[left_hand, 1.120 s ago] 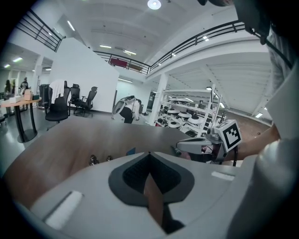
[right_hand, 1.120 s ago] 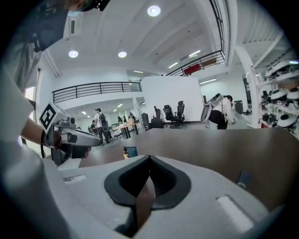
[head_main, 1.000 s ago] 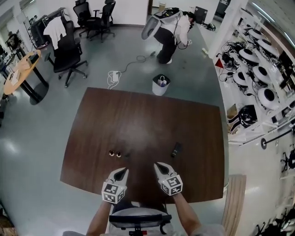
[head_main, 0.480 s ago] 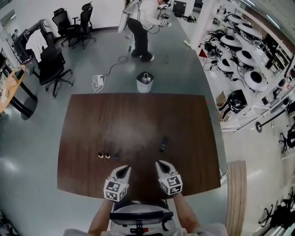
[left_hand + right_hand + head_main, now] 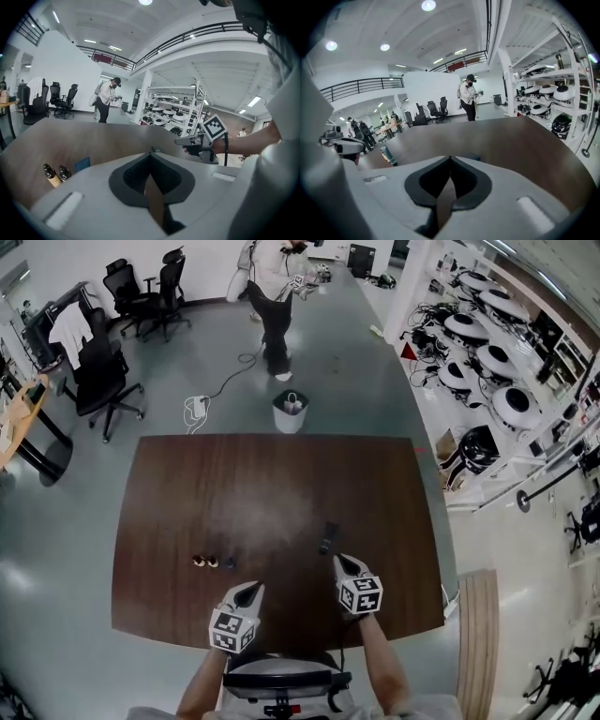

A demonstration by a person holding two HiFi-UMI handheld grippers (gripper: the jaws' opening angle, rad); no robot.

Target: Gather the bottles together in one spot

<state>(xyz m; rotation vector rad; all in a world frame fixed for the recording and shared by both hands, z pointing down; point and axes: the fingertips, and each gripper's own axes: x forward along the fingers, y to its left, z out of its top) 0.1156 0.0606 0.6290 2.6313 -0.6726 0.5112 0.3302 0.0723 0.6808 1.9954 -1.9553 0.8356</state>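
Honestly can't read any text, label or number anywhere here, it's all too small or blurry.

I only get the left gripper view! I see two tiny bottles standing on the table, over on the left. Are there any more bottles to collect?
Observer: Yes, one more. The head view shows a dark bottle lying on the table, just ahead of the right gripper.
Operator: Is that gripper grabbing it?
Observer: No. The right gripper view shows its jaws together with nothing between them.
Operator: What's on the floor past the table?
Observer: A white bin stands just beyond the far edge.
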